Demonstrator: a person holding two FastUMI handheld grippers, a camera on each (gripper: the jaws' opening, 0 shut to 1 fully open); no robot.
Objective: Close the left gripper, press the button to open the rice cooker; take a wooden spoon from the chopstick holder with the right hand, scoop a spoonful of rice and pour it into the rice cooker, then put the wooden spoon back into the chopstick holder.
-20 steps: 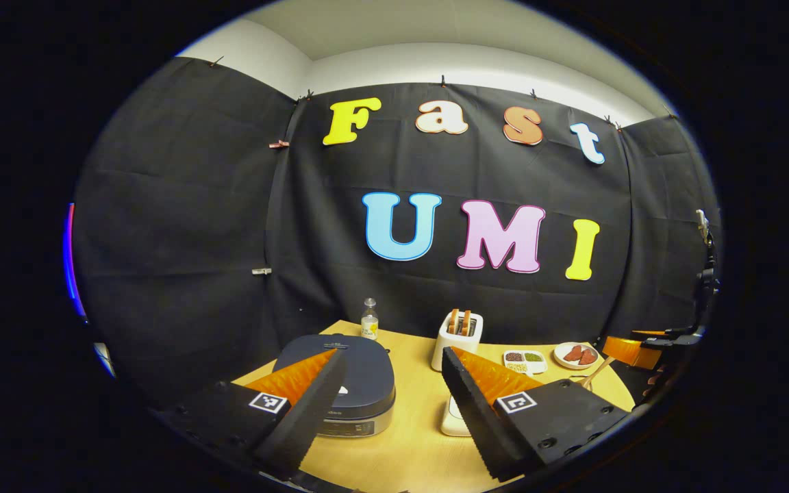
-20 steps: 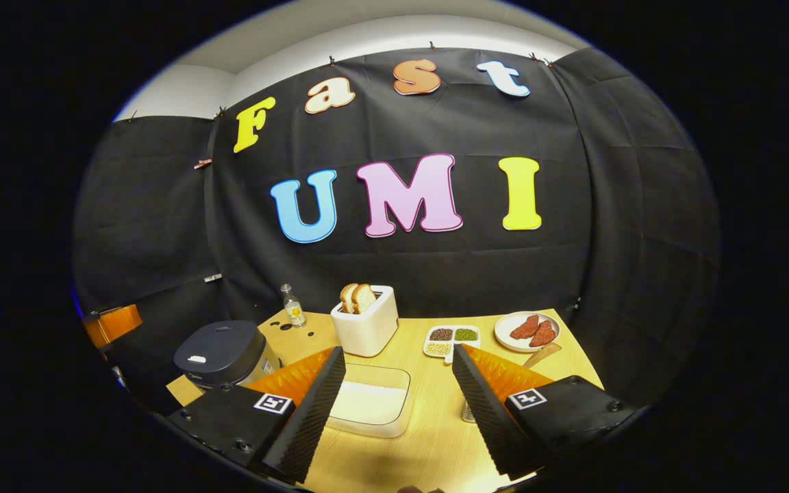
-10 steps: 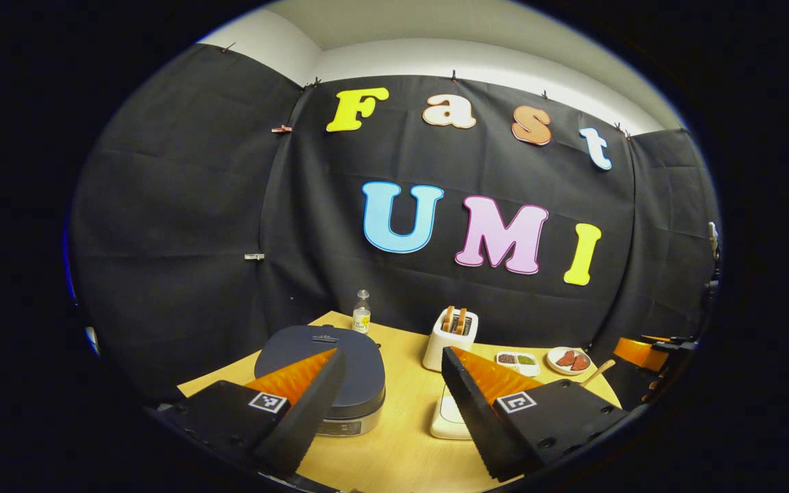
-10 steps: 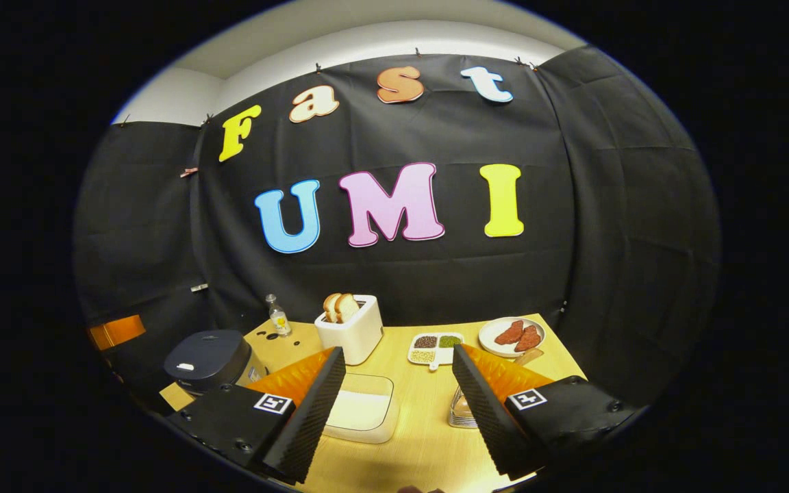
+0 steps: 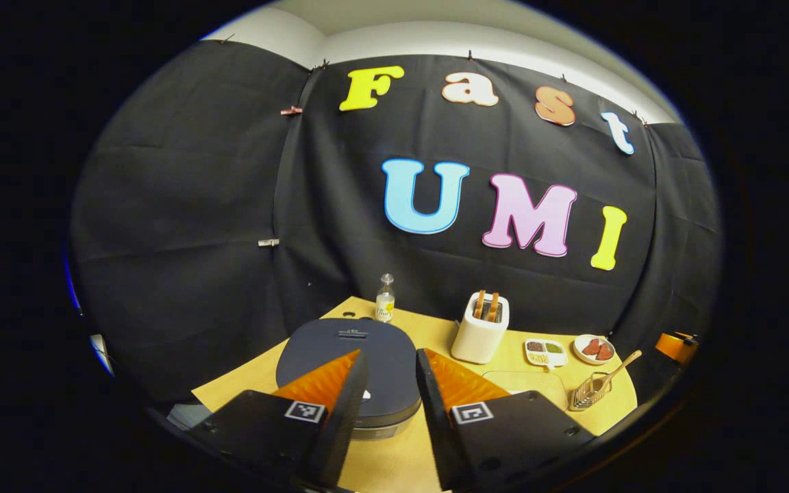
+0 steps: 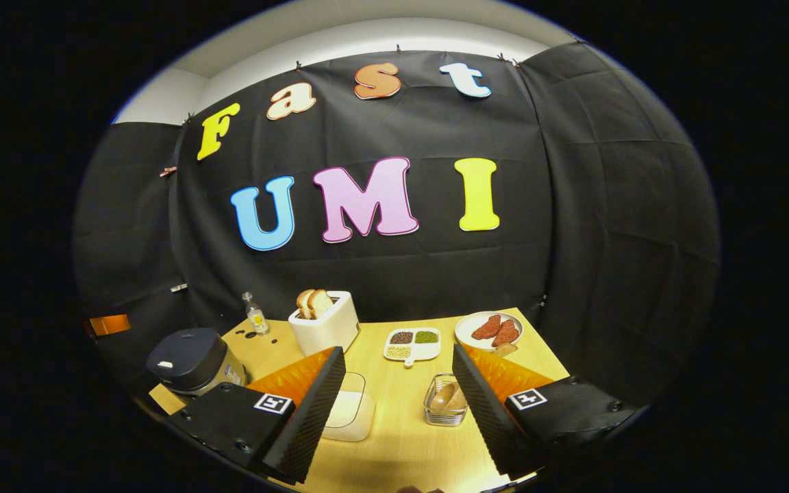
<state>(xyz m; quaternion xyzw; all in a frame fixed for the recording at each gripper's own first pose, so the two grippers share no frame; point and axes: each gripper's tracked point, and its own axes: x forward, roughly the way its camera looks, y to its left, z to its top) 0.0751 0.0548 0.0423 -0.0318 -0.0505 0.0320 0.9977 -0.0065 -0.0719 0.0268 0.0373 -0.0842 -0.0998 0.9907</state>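
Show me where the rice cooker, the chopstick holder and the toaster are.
rice cooker [image 5: 350, 352], left gripper view, on its closed lid.
chopstick holder [image 6: 445, 409], right gripper view, on its front wall.
toaster [image 6: 329, 329], right gripper view, on its front side.

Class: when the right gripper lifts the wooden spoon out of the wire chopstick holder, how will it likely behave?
The long wooden spoon looks rigid and light. It leans out of the small wire chopstick holder, so tugging sideways might tip that holder.
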